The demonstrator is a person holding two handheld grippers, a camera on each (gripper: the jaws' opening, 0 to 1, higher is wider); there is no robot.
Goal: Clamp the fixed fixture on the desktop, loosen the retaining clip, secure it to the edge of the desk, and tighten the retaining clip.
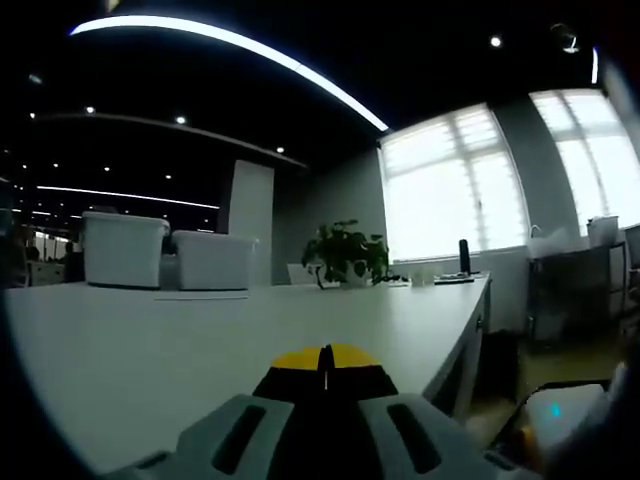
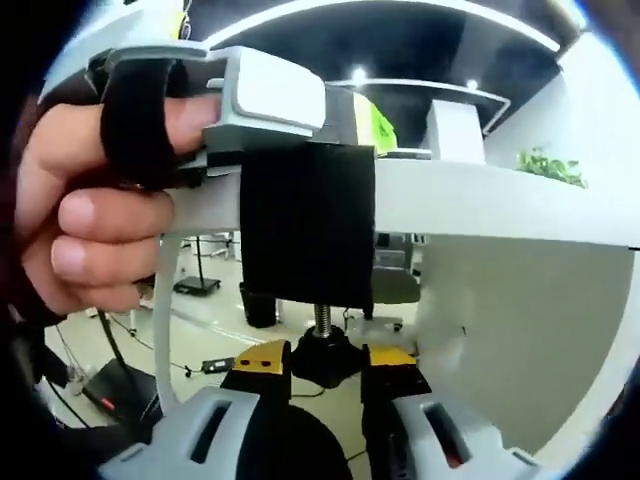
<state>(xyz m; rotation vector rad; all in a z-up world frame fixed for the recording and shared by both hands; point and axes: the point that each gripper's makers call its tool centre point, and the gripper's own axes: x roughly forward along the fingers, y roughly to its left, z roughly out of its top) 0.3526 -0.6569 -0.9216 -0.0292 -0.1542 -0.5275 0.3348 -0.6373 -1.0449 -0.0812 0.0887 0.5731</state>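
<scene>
Right claw [image 2: 325, 362]: yellow-tipped jaws sit either side of the black knob [image 2: 325, 357] at the bottom of the fixture's screw, closed on it. Fixture [image 2: 307, 235] = black C-clamp body hanging over the edge of the white tabletop [image 2: 470, 200], just above the claw, threaded screw pointing down from it to the knob. Left claw (seen from the right gripper view, w/ the person's hand [image 2: 100, 200] wrapped round it, black strap over the fingers) sits at the top of the fixture, grey-white body against the tabletop edge.

Left claw [image 1: 324, 368] own view: yellow/black tips pressed together, nothing visible between them; fixture not visible there.

Surface: long white tabletop, two white bins [image 1: 165, 250] and a potted plant [image 1: 347, 252] at the far end. Room: open office, dark ceiling w/ curved light strip [image 1: 250, 50], bright windows [image 1: 455, 180] w/ blinds.
</scene>
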